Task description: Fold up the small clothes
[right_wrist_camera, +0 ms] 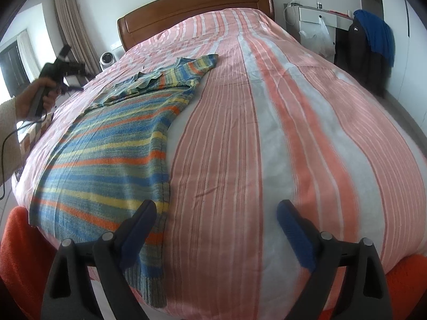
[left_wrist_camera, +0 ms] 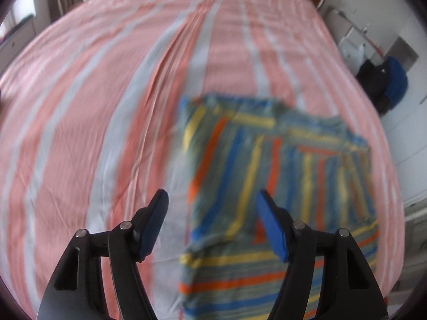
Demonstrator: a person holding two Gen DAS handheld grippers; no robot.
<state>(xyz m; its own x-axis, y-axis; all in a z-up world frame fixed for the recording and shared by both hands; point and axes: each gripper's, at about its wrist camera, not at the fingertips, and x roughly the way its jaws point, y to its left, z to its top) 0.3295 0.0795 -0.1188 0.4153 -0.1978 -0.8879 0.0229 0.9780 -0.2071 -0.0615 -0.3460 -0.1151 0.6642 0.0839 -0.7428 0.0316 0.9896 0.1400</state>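
A small knitted sweater (right_wrist_camera: 106, 149) with blue, yellow, orange and grey stripes lies flat on the bed, one sleeve folded over its upper part. In the left wrist view the sweater (left_wrist_camera: 269, 181) is blurred, lying right of centre. My left gripper (left_wrist_camera: 212, 197) is open and empty, hovering above the sweater's left edge. It also shows in the right wrist view (right_wrist_camera: 72, 78), held by a hand at the bed's left side. My right gripper (right_wrist_camera: 216, 210) is open and empty, above the bedsheet just right of the sweater's hem.
The bed has a pink and white striped sheet (right_wrist_camera: 267, 122) and a wooden headboard (right_wrist_camera: 194, 5). A white fan (right_wrist_camera: 107, 60) stands left of the bed. A desk with a dark and blue garment (right_wrist_camera: 373, 40) stands right. Something orange (right_wrist_camera: 18, 245) shows below the bed's near edge.
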